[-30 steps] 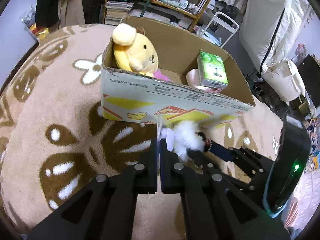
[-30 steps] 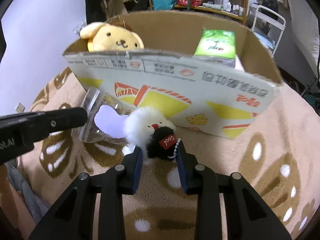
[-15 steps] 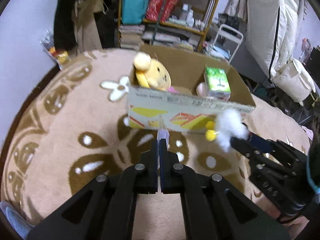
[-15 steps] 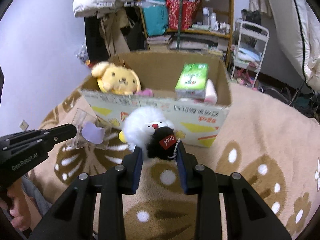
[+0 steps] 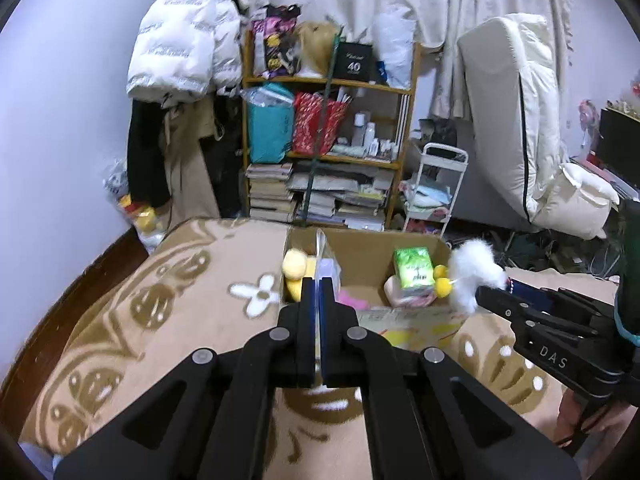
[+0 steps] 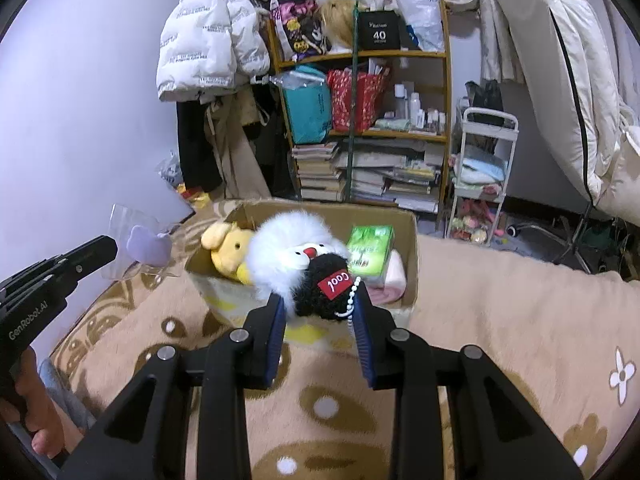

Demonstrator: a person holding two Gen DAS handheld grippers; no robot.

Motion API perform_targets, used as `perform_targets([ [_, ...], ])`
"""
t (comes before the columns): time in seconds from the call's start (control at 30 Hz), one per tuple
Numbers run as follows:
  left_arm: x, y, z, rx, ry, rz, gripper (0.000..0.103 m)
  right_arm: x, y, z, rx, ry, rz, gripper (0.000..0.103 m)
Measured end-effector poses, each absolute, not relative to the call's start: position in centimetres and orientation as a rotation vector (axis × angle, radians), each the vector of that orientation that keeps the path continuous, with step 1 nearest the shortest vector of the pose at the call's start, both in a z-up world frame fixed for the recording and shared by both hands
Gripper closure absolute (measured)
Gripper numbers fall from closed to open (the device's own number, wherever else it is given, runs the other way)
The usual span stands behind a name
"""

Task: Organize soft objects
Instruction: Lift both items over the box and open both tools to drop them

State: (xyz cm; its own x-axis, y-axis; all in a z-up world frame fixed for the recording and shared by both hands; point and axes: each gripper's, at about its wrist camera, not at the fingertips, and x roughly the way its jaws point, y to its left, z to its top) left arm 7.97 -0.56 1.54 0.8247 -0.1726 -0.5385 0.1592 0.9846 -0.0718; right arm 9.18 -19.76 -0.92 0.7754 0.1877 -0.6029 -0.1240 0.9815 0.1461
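My left gripper [image 5: 319,286] is shut on a clear plastic bag [image 5: 323,264] holding a lilac soft piece [image 6: 147,244], raised above the rug. My right gripper [image 6: 318,312] is shut on a white fluffy plush toy [image 6: 290,252] with a black "Cool" tag part, held up near the open cardboard box [image 6: 412,248]. In the left wrist view the plush [image 5: 474,276] shows at the right, beside the box [image 5: 400,314]. The box holds a yellow dog plush [image 6: 228,250], a green tissue pack [image 6: 370,250] and a pink item [image 6: 394,270].
The box stands on a beige rug [image 6: 500,320] with brown and white flower patterns. Behind it are a crowded bookshelf [image 6: 360,120], a small white cart [image 6: 478,176], hanging coats [image 6: 208,48] and a white mattress [image 6: 560,80] at the right.
Both grippers rose well above the rug with their loads. The box now looks smaller and lower in both views, with its inside visible.
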Motion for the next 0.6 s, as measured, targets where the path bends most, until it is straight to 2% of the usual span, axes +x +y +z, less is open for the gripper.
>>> perform_targets([
  [0.37, 11.7, -3.2, 1.2, 0.067, 0.540, -0.185, 0.102, 12.3, -20.5, -1.3, 0.094, 0.633, 0.160, 0.070],
  [0.6, 13.9, -4.3, -1.0, 0.047, 0.616, -0.203, 0.101, 14.1, -21.1, -1.8, 0.130, 0.634, 0.145, 0.069],
])
